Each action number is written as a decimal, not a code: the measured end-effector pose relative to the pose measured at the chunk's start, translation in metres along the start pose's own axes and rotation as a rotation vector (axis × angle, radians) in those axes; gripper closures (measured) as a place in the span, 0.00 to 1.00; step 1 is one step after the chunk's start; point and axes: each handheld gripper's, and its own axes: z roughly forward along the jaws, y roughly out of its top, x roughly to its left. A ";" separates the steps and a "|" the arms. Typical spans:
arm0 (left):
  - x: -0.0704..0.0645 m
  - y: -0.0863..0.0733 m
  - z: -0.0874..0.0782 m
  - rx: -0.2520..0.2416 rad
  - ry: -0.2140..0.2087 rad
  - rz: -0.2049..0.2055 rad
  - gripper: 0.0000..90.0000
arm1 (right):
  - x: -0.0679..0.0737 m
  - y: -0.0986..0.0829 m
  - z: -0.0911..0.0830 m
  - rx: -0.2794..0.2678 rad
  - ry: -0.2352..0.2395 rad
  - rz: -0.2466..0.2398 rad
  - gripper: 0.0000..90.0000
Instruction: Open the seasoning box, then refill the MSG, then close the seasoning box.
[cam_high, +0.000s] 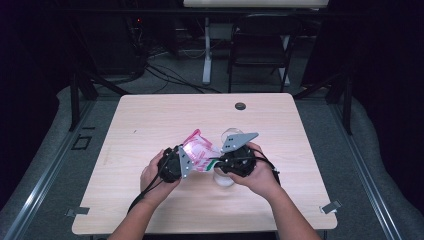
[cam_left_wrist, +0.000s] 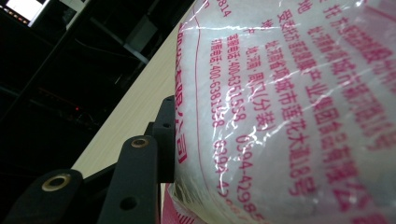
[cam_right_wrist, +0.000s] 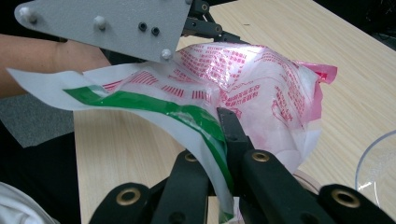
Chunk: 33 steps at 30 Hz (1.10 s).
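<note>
Centrally, just toward six o'clock from the middle of the pale wooden bench (cam_high: 150, 120): one plastic bag (cam_high: 198, 150), clear film printed in red characters, with a pink edge and a white-and-green sealed strip, filled with white material; held off the bench between both grippers. Left gripper (cam_high: 181, 161): at the bag's nine o'clock side in the high view; its own view shows one black jaw pressed flat against the bag's (cam_left_wrist: 289, 112) printed face, the other jaw hidden behind the film, so whether it is clamped I cannot tell. Right gripper (cam_right_wrist: 223, 154): at the bag's three o'clock side; jaws drawn nearly together on the white-and-green strip (cam_right_wrist: 154, 109), the film pinched between them; bag (cam_right_wrist: 252, 88) bulging beyond toward twelve o'clock. Clear plastic cup (cam_high: 231, 136): standing on the bench just behind the right gripper (cam_high: 220, 161), partly hidden by its grey plate; rim visible at the right gripper view's four o'clock edge (cam_right_wrist: 373, 163). Round black grommet (cam_high: 240, 106): bench surface, twelve o'clock, well apart from the bag.
</note>
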 end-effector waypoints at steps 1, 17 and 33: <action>0.000 0.001 0.000 0.007 -0.006 0.003 0.68 | -0.001 0.000 0.000 -0.006 0.003 0.006 1.00; 0.001 0.002 0.001 0.001 0.011 0.035 0.68 | -0.003 -0.003 0.000 -0.010 -0.003 0.018 1.00; 0.004 0.007 -0.001 -0.006 0.040 0.073 0.68 | -0.004 -0.003 -0.003 -0.016 -0.006 0.017 1.00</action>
